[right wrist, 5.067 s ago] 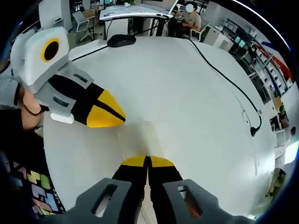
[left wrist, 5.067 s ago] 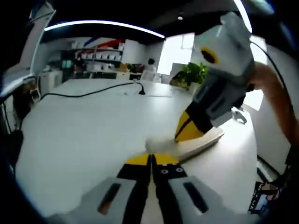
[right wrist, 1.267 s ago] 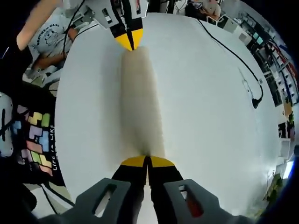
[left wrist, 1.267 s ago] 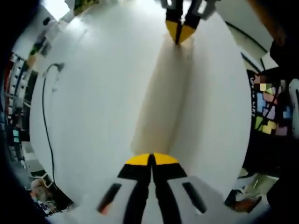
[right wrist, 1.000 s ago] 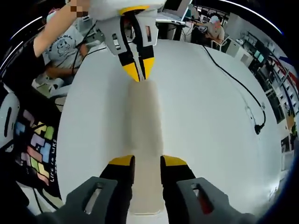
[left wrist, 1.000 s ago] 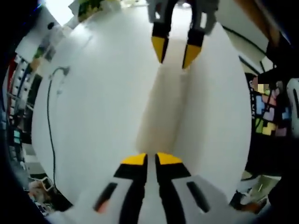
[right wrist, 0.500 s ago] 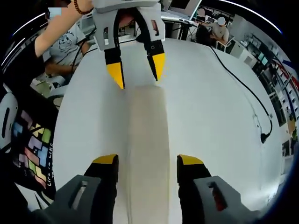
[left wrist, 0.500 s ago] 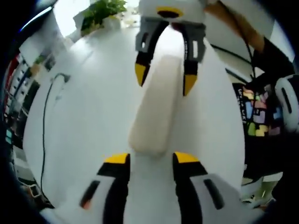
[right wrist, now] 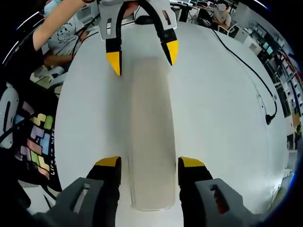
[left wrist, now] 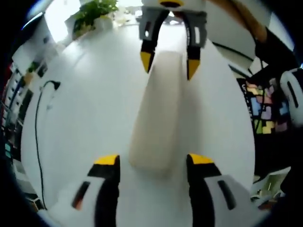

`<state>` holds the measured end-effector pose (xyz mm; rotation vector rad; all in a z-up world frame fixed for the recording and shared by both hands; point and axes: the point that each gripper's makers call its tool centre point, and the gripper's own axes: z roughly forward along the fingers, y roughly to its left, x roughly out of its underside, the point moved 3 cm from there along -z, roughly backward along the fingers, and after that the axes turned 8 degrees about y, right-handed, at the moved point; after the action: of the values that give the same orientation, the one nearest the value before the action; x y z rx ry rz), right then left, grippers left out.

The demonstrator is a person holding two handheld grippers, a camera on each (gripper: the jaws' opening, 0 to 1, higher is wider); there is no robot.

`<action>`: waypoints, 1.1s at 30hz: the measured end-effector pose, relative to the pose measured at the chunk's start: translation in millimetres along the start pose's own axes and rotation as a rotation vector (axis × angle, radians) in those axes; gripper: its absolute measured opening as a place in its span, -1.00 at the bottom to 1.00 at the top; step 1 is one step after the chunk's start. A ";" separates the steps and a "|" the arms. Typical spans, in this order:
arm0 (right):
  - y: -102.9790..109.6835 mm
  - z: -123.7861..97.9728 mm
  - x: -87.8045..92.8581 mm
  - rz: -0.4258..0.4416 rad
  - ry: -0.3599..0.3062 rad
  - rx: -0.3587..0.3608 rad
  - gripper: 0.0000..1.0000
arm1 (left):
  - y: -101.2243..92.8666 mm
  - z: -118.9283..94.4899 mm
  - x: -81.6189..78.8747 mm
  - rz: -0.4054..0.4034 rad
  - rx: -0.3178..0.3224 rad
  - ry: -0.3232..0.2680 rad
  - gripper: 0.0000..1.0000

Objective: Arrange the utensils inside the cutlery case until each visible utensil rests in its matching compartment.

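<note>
**Straddling the closed cutlery case**

The cutlery case (left wrist: 158,109) lies lengthwise on the white table (left wrist: 85,104), one end between each pair of jaws. Left gripper (left wrist: 154,161) and right gripper (right wrist: 147,163) are spread wide, holding nothing. Centre each end before closing; squeeze evenly.

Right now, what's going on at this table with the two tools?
A person holds a tool at each end of a long, pale closed cutlery case lying on the white table. The left tool and the right tool both have their jaws open, straddling opposite ends of the case without clamping it. Each tool faces the other along the case. No utensils can be seen, so sorting has not begun.
</note>
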<state>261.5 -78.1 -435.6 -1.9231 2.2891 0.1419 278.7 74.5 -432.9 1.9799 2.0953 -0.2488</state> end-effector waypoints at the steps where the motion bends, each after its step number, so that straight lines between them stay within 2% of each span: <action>1: -0.5 0.0 4.3 0.004 0.007 0.002 -0.01 | 1.0 1.3 -1.5 -0.002 0.003 0.005 0.19; 5: -4.2 0.9 18.9 0.031 0.029 0.006 -0.05 | 1.9 5.6 -4.2 -0.023 0.031 0.027 0.13; 8: -4.8 1.4 23.0 0.048 0.022 -0.004 -0.09 | 4.6 6.0 -5.5 -0.037 0.036 0.032 0.08; 12: -3.4 1.7 21.5 0.043 0.011 -0.015 -0.12 | 3.7 5.9 -5.2 -0.049 0.051 0.031 -0.07; 27: -9.0 -3.2 18.7 0.027 0.044 -0.002 -0.15 | 6.5 5.8 -5.8 -0.088 0.067 0.015 -0.08; 33: -6.0 -7.9 17.9 0.013 0.049 -0.010 -0.17 | 6.1 4.7 -4.4 -0.078 0.068 0.008 -0.08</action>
<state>263.9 -97.9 -430.8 -1.9379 2.3370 0.1087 285.3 69.4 -435.9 1.9417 2.2000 -0.3317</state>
